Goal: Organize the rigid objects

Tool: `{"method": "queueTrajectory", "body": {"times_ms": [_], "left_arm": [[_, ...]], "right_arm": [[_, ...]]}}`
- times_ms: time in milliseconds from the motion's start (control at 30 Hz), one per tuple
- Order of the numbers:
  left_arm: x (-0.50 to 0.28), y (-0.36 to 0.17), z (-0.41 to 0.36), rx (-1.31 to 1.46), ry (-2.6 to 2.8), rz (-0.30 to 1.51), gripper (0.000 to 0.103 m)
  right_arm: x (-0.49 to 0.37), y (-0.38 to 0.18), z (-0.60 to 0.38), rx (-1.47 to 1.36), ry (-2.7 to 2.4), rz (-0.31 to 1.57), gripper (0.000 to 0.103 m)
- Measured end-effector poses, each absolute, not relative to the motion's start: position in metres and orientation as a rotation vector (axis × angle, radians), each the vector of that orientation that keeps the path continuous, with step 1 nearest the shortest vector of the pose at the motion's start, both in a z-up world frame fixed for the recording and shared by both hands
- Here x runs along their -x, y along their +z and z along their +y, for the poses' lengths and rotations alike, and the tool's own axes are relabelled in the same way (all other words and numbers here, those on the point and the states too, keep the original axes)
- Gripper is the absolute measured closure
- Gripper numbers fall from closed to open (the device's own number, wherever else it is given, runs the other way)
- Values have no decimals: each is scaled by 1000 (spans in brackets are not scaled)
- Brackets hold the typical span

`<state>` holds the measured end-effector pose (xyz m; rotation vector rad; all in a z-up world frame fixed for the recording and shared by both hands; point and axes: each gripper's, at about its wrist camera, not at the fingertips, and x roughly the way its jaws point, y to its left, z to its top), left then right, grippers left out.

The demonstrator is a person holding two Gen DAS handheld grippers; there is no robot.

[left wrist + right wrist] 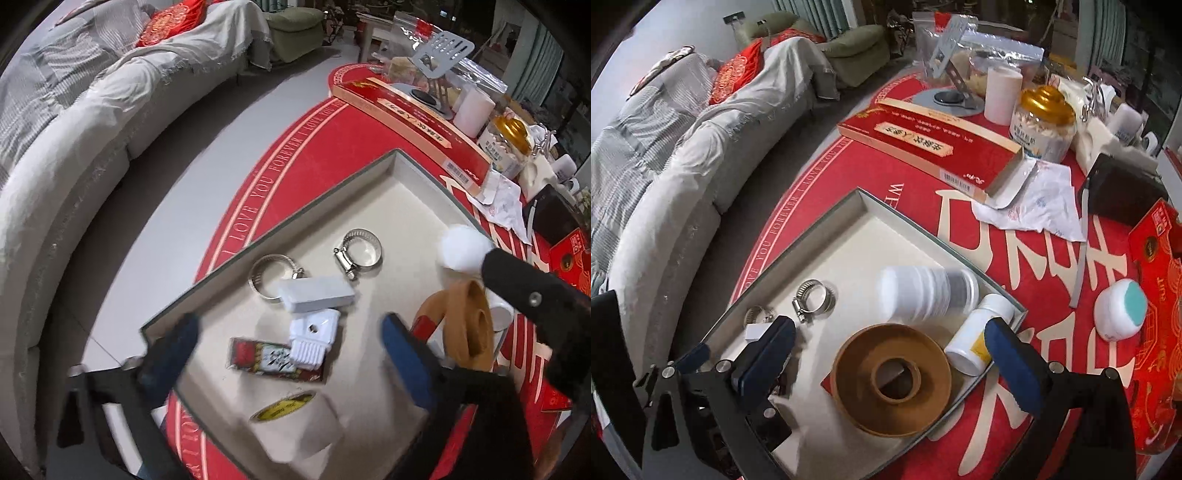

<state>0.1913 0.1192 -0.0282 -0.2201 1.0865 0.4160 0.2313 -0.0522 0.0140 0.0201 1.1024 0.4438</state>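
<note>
A shallow cream tray (402, 192) (871, 221) lies on the red table. In it lie two metal hose clamps (360, 251) (814, 297), a white flat case (316, 293), a white comb-like piece (312, 338), a red packet (275, 360) and a brown tape roll (892, 376) (469, 325). A blurred white bottle (927, 297) is in mid-air or rolling over the tray; a small white bottle (979, 339) leans on the rim. My left gripper (288, 354) is open above the tray. My right gripper (890, 365) is open over the tape roll.
On the red table stand a long red box (931, 142), a gold-lidded jar (1043, 122), crumpled paper (1038, 203), a white cream jar (1121, 314), a red carton (1156, 325) and a phone stand (951, 74). A grey sofa (74, 147) lies left.
</note>
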Motion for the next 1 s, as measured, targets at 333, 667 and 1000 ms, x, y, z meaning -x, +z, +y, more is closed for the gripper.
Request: {"method": "queueTrajectory", "body": {"times_ms": [333,667,1000], "left_arm": [[-143,19,113,324,314,981,0],[-114,29,110,296,454,1135,0],[-103,53,110,273,473,1088,0]], "right_arm": [[-189,57,-86,-140,450,1003,0],[-158,74,-90,-78,452,1163,0],[-151,92,-74,-34,466,1204,0]]}}
